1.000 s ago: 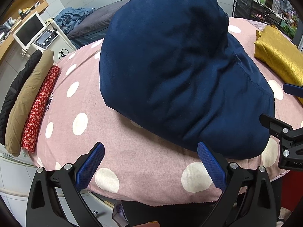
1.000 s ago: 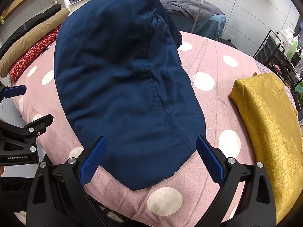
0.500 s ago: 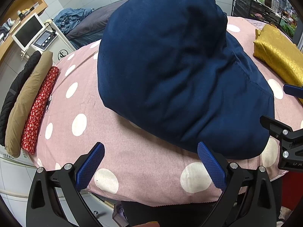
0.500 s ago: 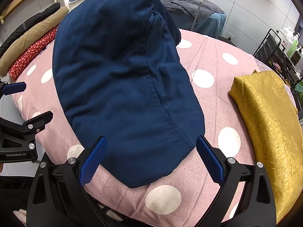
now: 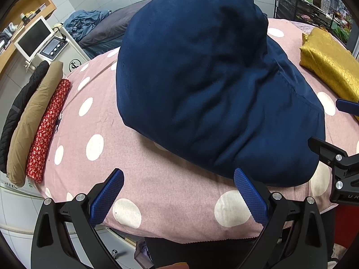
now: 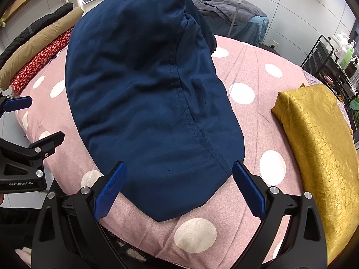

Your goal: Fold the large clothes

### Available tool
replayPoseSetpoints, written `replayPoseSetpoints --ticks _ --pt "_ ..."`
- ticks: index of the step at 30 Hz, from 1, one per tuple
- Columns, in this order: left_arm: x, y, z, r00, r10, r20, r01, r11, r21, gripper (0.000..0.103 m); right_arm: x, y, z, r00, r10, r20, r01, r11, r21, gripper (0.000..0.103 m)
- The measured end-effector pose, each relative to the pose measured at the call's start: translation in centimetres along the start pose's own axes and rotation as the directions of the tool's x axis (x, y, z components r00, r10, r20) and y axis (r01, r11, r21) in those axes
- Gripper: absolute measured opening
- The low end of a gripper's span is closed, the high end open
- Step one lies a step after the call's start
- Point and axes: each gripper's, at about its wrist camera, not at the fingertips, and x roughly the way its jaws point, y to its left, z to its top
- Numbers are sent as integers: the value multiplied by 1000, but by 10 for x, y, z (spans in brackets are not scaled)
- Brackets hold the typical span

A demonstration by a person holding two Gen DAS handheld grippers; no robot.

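Note:
A large navy blue garment (image 5: 208, 85) lies spread along the pink polka-dot table (image 5: 157, 192), running from the near edge to the far side; it also fills the right wrist view (image 6: 145, 103). My left gripper (image 5: 178, 194) is open and empty, hovering at the near table edge just left of the garment's near end. My right gripper (image 6: 179, 189) is open and empty, its jaws astride the garment's near hem without touching it. Each gripper shows at the edge of the other's view.
A folded gold cloth (image 6: 314, 145) lies at the table's right side. Rolled black, tan and red floral clothes (image 5: 33, 123) line the left edge. A white machine with a screen (image 5: 44, 42) and a black wire rack (image 6: 332, 62) stand beyond the table.
Both grippers have crept slightly closer to the garment's near end. Both stay open; the garment has not moved.

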Motion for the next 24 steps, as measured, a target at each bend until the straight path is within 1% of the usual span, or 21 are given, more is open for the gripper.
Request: replayPoseSetpoints --ticks 24 --pt "6 -4 -2 1000 -8 -20 8 1000 14 97 8 -8 -1 1000 -5 -25 6 1000 24 93"
